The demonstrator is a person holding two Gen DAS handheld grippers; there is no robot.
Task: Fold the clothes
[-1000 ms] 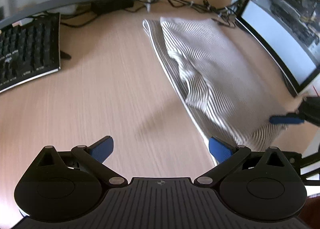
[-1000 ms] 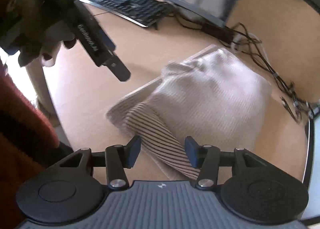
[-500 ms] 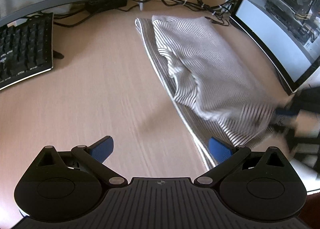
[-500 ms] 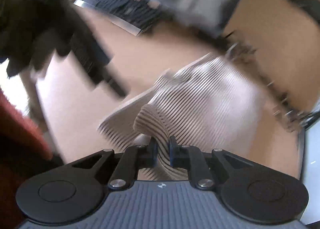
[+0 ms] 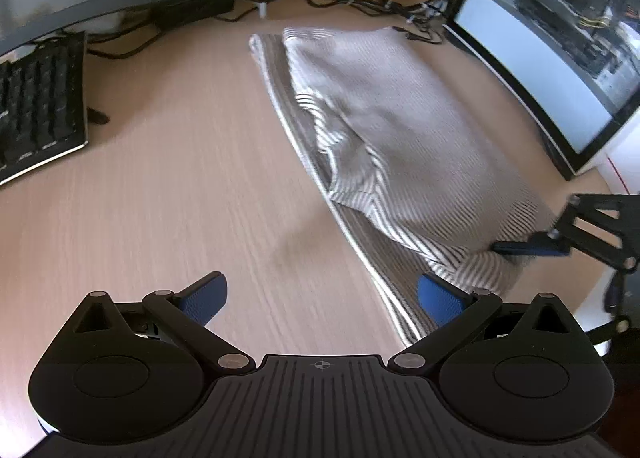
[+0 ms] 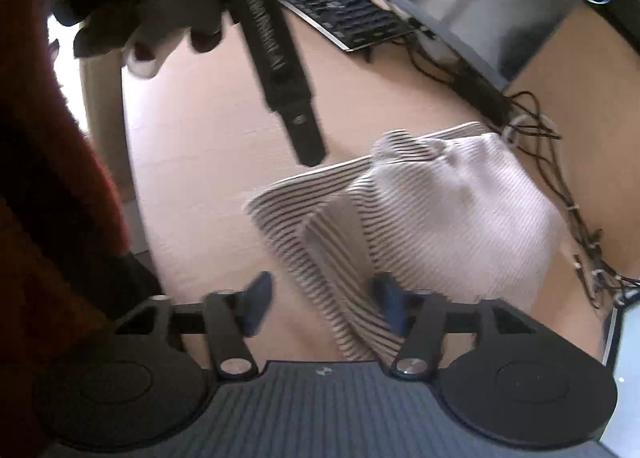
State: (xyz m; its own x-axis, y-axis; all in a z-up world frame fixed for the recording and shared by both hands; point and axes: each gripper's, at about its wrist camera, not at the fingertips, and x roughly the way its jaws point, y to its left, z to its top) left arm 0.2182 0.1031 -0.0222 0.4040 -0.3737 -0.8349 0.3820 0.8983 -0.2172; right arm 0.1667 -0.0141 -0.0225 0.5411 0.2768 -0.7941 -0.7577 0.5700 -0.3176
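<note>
Right gripper (image 6: 320, 306), black with blue pads, jaws just opened and released, nothing clamped; a loose corner of the folded grey-and-white striped knit garment (image 6: 420, 217) lies between the spread fingers, and whether the right-hand pad touches it is unclear. Left gripper (image 5: 320, 294), jaws wide apart, gripping nothing, hovers over bare light wooden desk (image 5: 180, 185) just beside the garment's near edge. Garment lies flat on desk, between the black keyboard (image 5: 36, 109) and the tilted monitor (image 5: 560, 57), with tangled black cables (image 5: 360, 1) beyond its far edge. Frames motion-blurred.
</note>
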